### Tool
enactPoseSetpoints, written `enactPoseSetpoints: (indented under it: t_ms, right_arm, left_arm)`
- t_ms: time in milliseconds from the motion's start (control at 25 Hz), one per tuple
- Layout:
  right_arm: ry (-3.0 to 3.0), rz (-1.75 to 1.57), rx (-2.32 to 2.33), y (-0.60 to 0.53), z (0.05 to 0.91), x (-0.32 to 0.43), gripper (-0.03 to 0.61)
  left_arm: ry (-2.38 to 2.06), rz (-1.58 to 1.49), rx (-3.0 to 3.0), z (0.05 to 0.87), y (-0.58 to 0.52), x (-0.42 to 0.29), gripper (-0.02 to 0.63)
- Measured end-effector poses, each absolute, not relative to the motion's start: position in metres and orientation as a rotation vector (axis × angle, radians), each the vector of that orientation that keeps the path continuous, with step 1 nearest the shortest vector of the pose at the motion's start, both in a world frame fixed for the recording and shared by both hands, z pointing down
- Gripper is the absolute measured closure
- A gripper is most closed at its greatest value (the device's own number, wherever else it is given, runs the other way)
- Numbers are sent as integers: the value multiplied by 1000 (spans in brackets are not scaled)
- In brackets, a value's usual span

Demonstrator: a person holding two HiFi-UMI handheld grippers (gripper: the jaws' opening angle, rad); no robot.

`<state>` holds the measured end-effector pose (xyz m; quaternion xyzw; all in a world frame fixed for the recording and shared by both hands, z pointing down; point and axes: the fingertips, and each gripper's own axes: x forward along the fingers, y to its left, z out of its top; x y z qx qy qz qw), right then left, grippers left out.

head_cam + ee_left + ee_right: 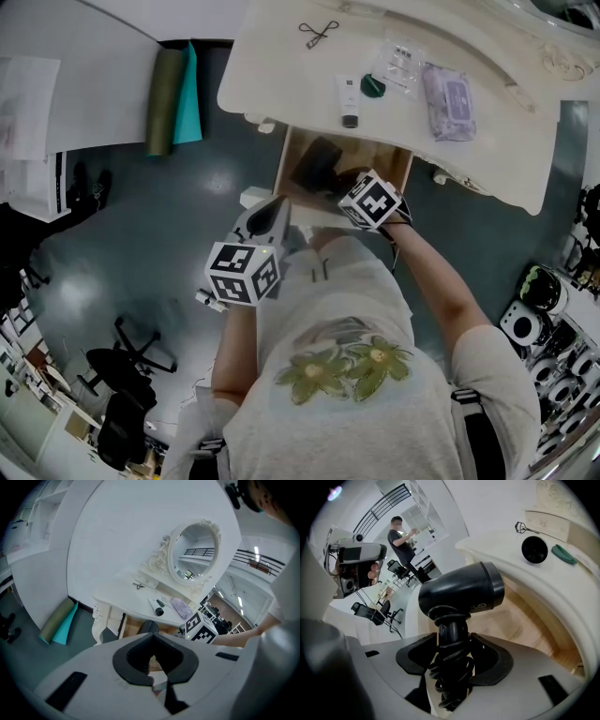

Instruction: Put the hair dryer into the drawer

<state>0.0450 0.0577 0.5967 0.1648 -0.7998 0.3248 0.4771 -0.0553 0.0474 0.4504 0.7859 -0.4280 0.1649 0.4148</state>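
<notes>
The black hair dryer (461,591) has its cord wound round the handle, and my right gripper (451,653) is shut on that handle. It hangs over the open wooden drawer (525,623) of the white dressing table (281,66). From the head view the hair dryer (314,164) sits above the drawer (394,161), with my right gripper (337,183) just behind it. My left gripper (265,217) hovers lower left of the drawer, shut and holding nothing. In the left gripper view my left gripper (152,660) points at the table, with the hair dryer (148,626) beyond it.
On the tabletop lie an eyelash curler (319,33), a white tube (348,100), a green lid (373,86) and a pack of wipes (448,89). Rolled olive and teal mats (173,89) lean left of the table. An oval mirror (194,552) stands behind. Office chairs (127,375) stand lower left.
</notes>
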Motion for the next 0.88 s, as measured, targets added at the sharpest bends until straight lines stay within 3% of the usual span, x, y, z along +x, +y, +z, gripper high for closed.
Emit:
enactPoseSetpoints:
  t_ms: [880]
  right_arm:
    - [-1930,802,373,56,615,45,357]
  left_arm:
    - [-1086,408,1943,458,48,-56,604]
